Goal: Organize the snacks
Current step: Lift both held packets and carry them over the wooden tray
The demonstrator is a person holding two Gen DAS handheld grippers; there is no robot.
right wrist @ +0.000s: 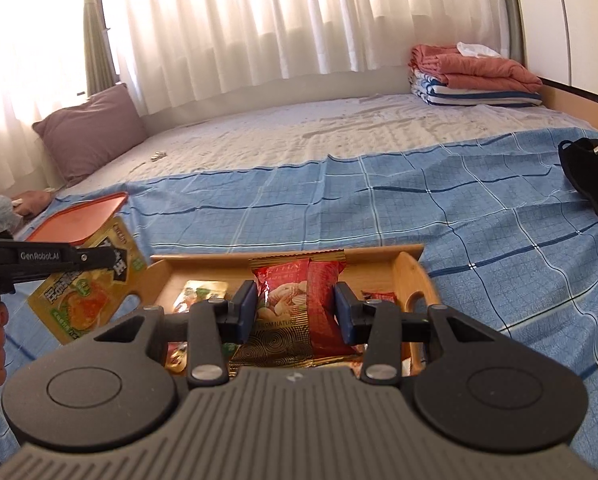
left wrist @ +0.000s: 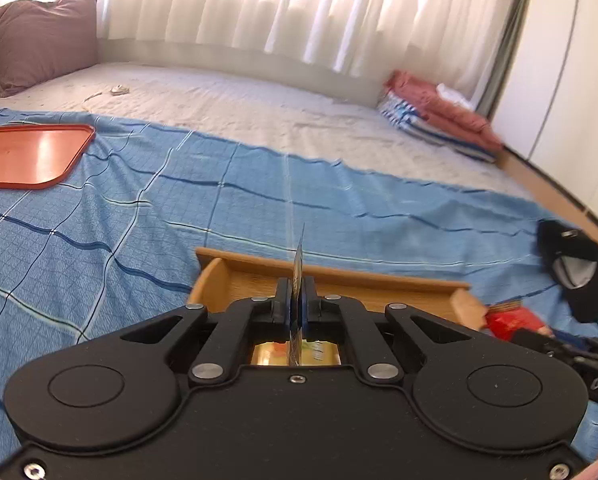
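My work rests on a bed (right wrist: pixel 283 136) with a pale quilted cover; a blue checked sheet (right wrist: pixel 459 216) is spread over its near part; on the sheet I see a wooden tray (right wrist: pixel 413 276) holding snack packets, an orange tray (left wrist: pixel 31 156) further off, and a black cap (left wrist: pixel 575 268); a mauve pillow (right wrist: pixel 91 132) and folded bedding (right wrist: pixel 475 76) lie on the bare cover.

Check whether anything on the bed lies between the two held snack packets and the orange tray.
Nothing visible does. The gold packet in the left gripper and the red packet in the right gripper hang over the wooden tray; only bare blue cloth leads to the orange tray.
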